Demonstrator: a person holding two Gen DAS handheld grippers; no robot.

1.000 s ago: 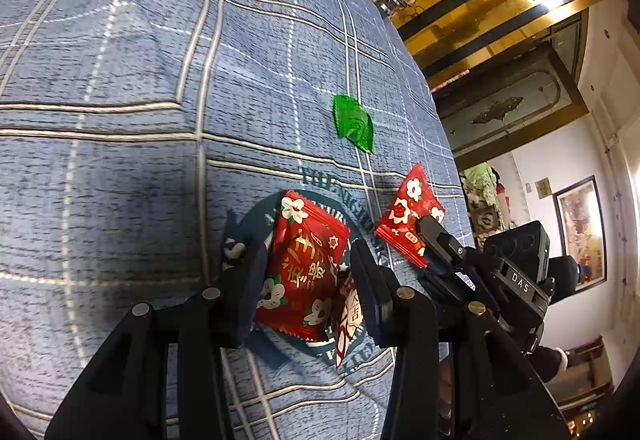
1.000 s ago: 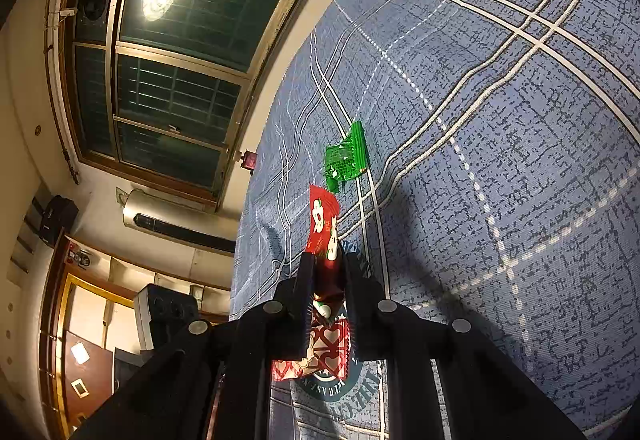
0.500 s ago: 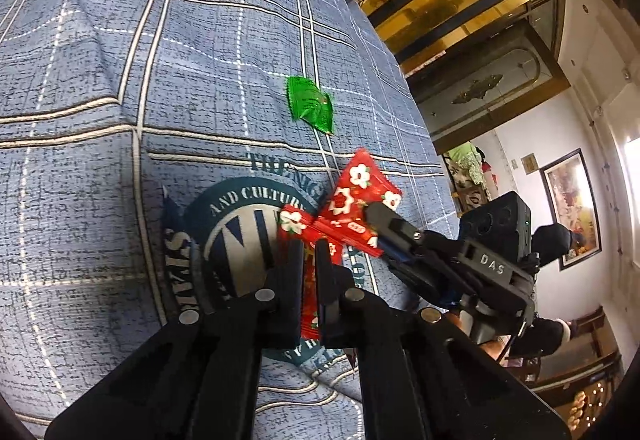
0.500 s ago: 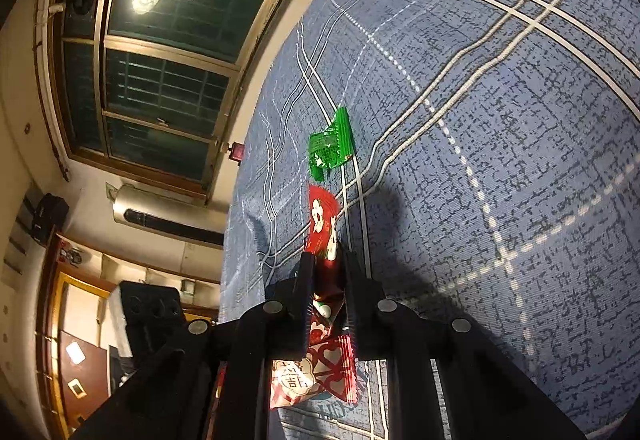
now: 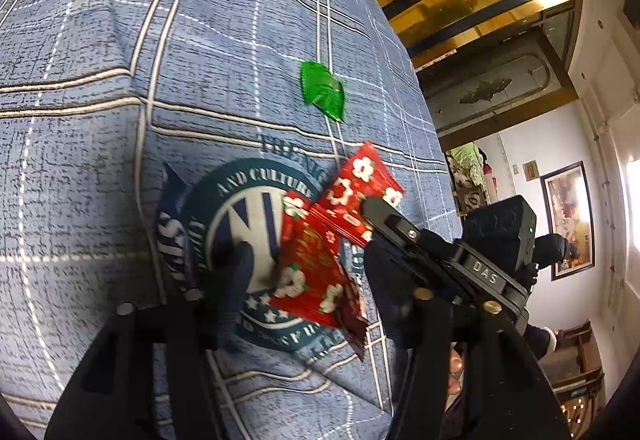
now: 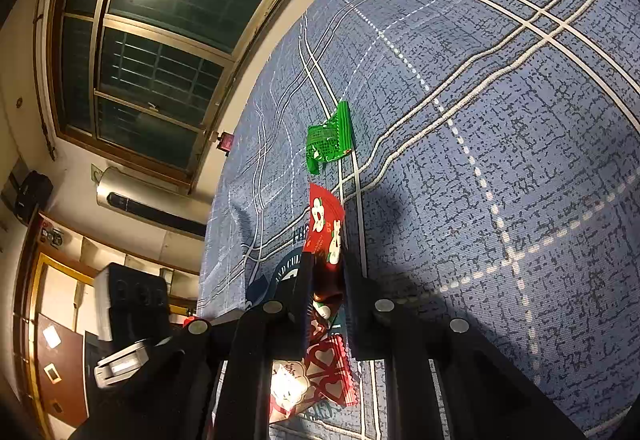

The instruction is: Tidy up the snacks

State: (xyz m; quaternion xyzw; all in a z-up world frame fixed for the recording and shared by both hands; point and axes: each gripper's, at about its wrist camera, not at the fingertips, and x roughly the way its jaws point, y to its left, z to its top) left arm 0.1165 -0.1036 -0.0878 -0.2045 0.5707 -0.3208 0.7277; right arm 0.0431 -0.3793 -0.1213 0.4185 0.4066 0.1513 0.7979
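Observation:
A red flowered snack packet (image 5: pixel 312 272) lies on the round emblem (image 5: pixel 240 207) of the blue plaid cloth. My left gripper (image 5: pixel 308 280) straddles it, its jaws opening and its pads off the wrapper. My right gripper (image 6: pixel 326 272) is shut on a second red flowered packet (image 6: pixel 324 224), which sticks out ahead of its fingers. In the left wrist view that packet (image 5: pixel 360 191) overlaps the first one's far corner, with the right gripper (image 5: pixel 374 207) coming in from the right. A green packet (image 5: pixel 322 89) lies farther out on the cloth, also in the right wrist view (image 6: pixel 328 139). A red heart-patterned packet (image 6: pixel 320 372) lies beneath the right gripper.
The blue plaid cloth (image 5: pixel 160 59) covers the whole table, and its edge (image 5: pixel 424 127) drops off to the right of the packets. Beyond it are a framed picture (image 5: pixel 568 224) and furniture. The right wrist view has a dark window (image 6: pixel 160 59) past the table's far side.
My left gripper closed on the red packet, then spread its jaws and left it on the emblem. My right gripper carried its packet in until it overlaps that one.

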